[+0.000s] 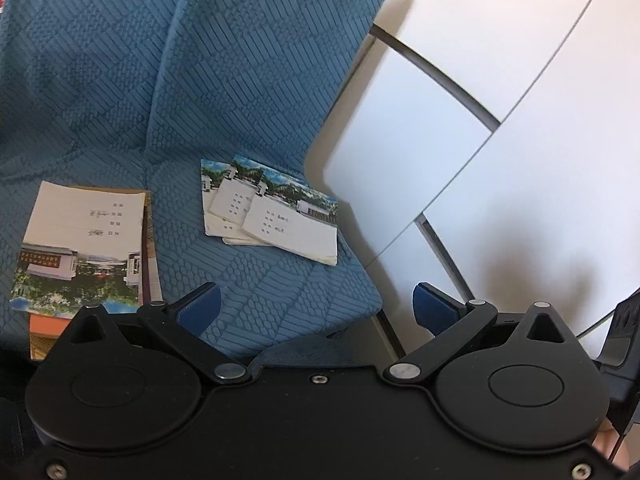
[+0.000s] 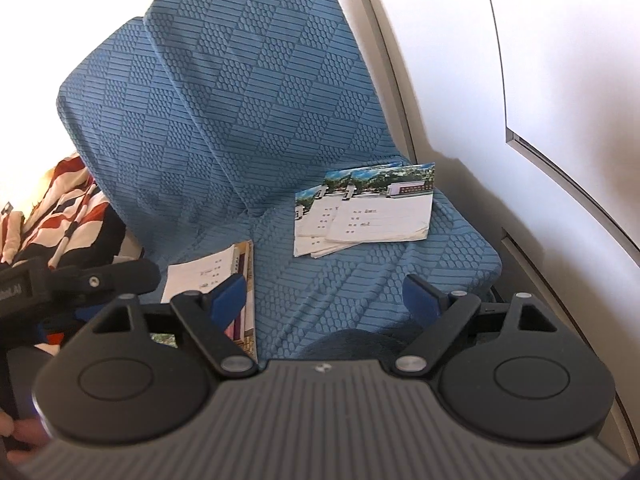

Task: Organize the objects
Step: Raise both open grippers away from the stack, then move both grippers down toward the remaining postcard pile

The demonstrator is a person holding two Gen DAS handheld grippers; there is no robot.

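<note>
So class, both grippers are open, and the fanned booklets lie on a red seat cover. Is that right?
Not quite. The seat cover is blue, not red, as the right wrist view shows. The rest holds: the fanned booklets lie on it, and the left gripper and right gripper are open.

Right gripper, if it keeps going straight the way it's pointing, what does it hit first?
Probably the blue seat cushion: the open right gripper aims at bare fabric, with the fanned booklets farther along and slightly right. Depth is hard to judge.
</note>
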